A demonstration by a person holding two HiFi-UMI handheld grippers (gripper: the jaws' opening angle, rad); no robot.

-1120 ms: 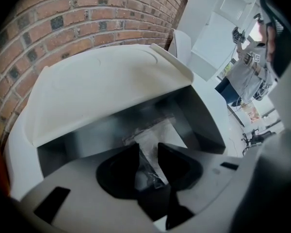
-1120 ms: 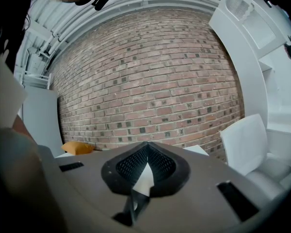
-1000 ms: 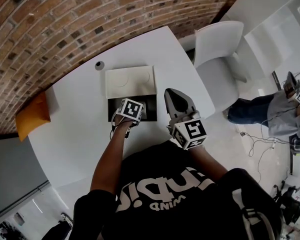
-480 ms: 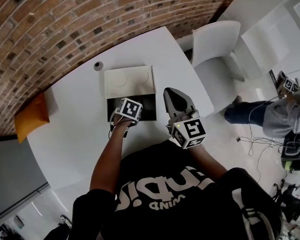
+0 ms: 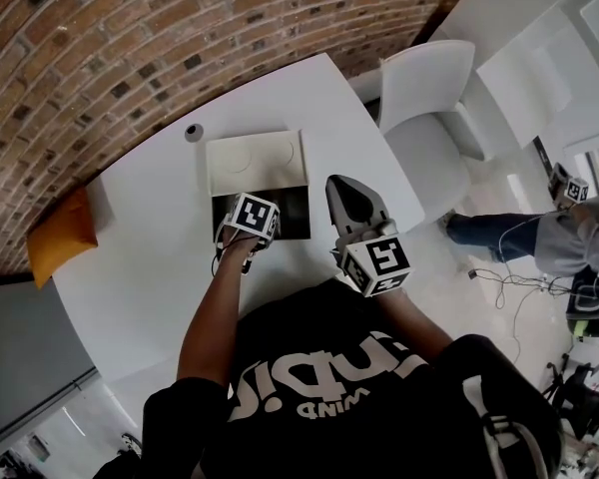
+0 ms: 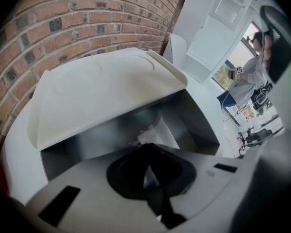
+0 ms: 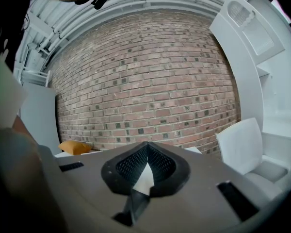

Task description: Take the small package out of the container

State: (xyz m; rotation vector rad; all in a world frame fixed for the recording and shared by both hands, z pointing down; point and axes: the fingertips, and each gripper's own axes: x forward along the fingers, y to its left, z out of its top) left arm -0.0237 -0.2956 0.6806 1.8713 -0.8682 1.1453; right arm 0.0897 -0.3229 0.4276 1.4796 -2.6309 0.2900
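Left gripper [image 6: 148, 147] is what changed. Its jaws were spread a second ago and have just been closing, and the whole thing has nudged a bit further over the container [image 5: 295, 213] in the head view. Someone in the background, well off to the right of the container, has shifted too.

Right now that gripper points steeply down into the open container, jaws pressed together on the lower edge of the small package [image 6: 160, 132]. The package is a pale, crinkly thing that's still inside, standing up from the jaw tips in front of the shiny back wall. The white lid [image 5: 257, 158] is flipped open on the far side of the container, toward the brick wall [image 7: 150, 81].

The right gripper [image 7: 147, 147] hangs just to the right of the container, roughly level and facing the bricks, jaws together with nothing in them.

A little round grey thing [image 5: 193, 132] sits on the table [image 5: 150, 257] just past the lid's far left corner, and a white chair [image 5: 429, 98] stands off to the right.
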